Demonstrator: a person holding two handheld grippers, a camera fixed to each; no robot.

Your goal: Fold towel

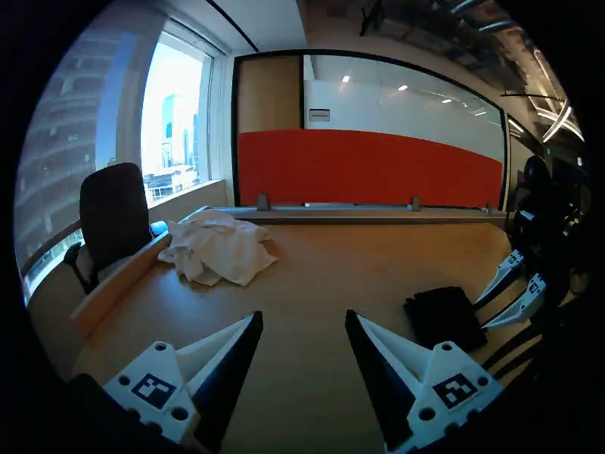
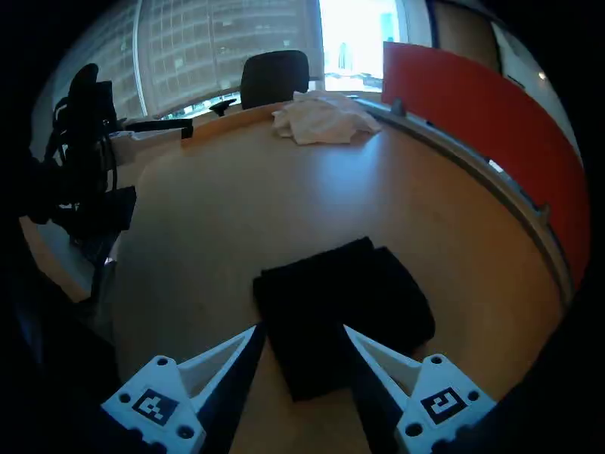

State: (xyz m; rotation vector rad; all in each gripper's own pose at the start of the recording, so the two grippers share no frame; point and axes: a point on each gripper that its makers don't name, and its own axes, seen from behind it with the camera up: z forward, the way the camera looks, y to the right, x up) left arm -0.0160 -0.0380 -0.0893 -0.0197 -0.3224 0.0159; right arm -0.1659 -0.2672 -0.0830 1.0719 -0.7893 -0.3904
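A: Where, the white towel (image 1: pixel 219 246)?
B: Crumpled at ten o'clock on the worktop (image 1: pixel 340 261), well apart from left gripper (image 1: pixel 303 316) (spread, empty).
A: And right gripper (image 2: pixel 302 327)?
B: Spread too, black towel (image 2: pixel 344 303) just ahead, seemingly folded.
A: Handling?
B: Likely soft, light, limp; best pinched at two corners.

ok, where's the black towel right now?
In the right gripper view, the black towel lies folded on the wooden table, with its near end between the open right tongs. The white cloth pile sits at the table's far edge.
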